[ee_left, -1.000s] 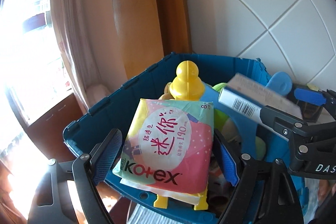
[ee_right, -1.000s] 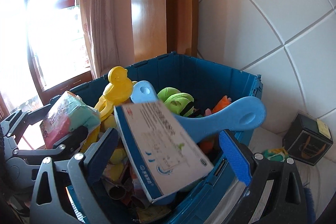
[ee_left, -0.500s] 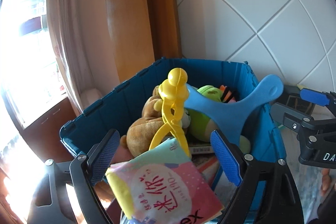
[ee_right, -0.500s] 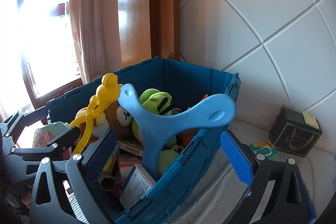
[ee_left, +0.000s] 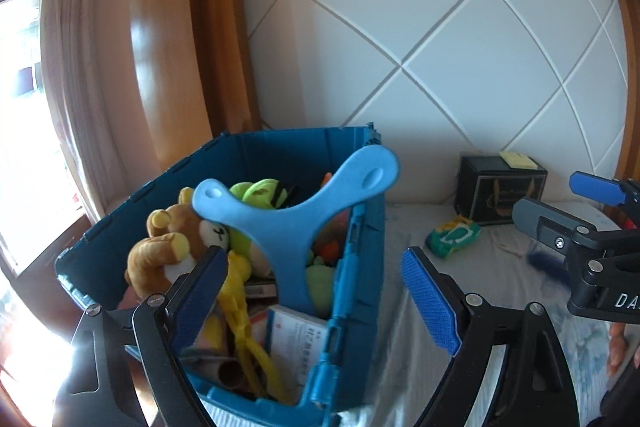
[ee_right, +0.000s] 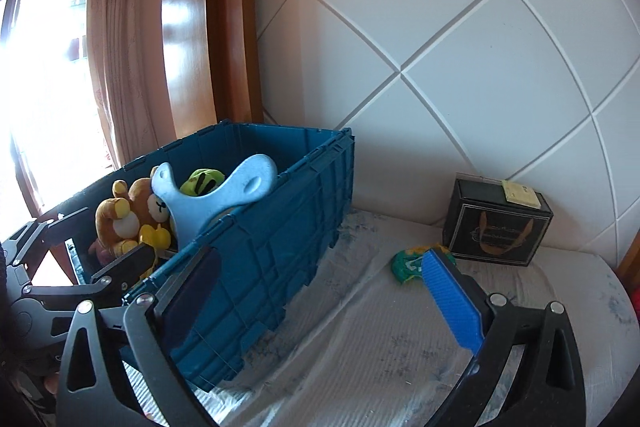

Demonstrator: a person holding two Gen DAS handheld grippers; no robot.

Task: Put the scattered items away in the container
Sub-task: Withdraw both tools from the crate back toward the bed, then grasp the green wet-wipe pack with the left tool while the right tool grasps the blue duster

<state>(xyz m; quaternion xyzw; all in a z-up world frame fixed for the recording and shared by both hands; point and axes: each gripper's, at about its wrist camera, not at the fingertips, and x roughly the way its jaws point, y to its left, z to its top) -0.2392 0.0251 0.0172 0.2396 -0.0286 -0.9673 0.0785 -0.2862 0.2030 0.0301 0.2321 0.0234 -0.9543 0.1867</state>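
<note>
The blue crate (ee_left: 352, 267) holds a brown bear plush (ee_left: 168, 247), a light blue three-armed toy (ee_left: 296, 227), a green plush (ee_left: 260, 189), yellow tongs (ee_left: 240, 311) and a white box (ee_left: 296, 343). My left gripper (ee_left: 316, 291) stands open over the crate's near right corner, nothing between its fingers. My right gripper (ee_right: 320, 291) is open and bare, beside the crate's outer wall (ee_right: 272, 251). A green packet (ee_right: 406, 265) lies on the bed past the right finger, partly hidden by it. The right gripper (ee_left: 568, 199) also shows in the left wrist view.
A black box (ee_right: 498, 223) with a yellow note on top stands against the white padded headboard (ee_right: 460, 47). The pale bed sheet (ee_right: 380, 347) spreads right of the crate. A curtain (ee_right: 120, 67) and wooden frame stand behind the crate, left.
The pink pad pack left my left gripper and the white box left my right one; both dropped into the crate. Both grippers have drawn back and swung right toward the bed.
</note>
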